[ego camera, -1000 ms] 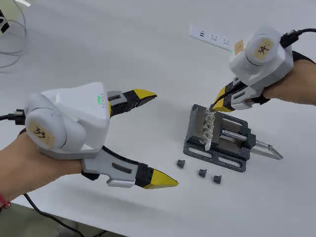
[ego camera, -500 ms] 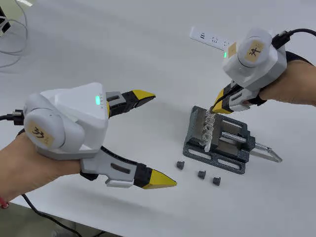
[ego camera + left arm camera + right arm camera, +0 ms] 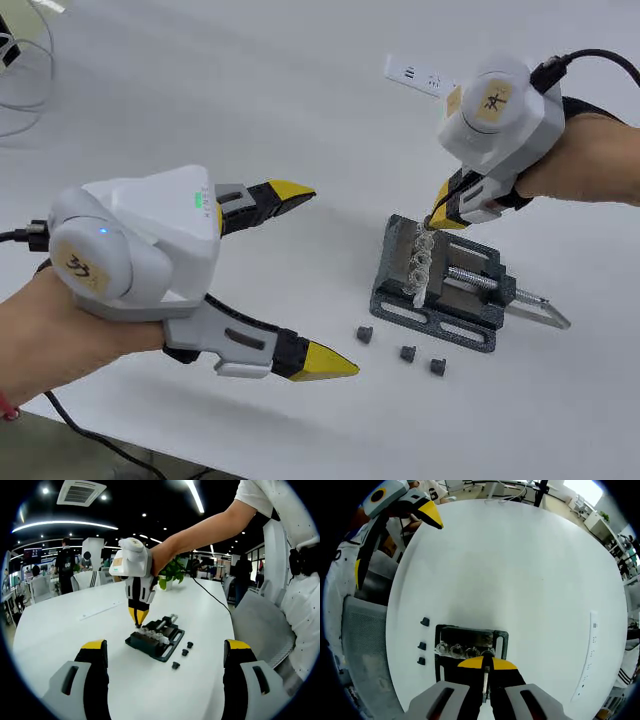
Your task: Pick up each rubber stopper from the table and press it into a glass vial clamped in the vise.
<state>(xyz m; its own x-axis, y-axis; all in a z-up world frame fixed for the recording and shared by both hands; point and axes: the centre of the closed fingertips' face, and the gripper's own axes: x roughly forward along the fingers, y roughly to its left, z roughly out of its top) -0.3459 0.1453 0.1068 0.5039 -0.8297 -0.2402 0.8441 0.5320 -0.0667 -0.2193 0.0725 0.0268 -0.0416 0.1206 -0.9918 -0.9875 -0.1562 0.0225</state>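
**Three stoppers left on the tabletop, right gripper at the end vial**

The vise (image 3: 440, 320) sits on the tabletop (image 3: 250, 100) and clamps a short row of glass vials (image 3: 422, 258). The right gripper (image 3: 437, 218) has its jaws closed together, tips down at the far end vial. Whether a stopper is pinched there cannot be told. The vials visible in the right gripper view look unplugged. Three rubber stoppers (image 3: 408, 352) lie loose just beside the vise base, so most of the job looks undone. The left gripper (image 3: 318, 278) hangs wide open and empty, well apart from the vise.
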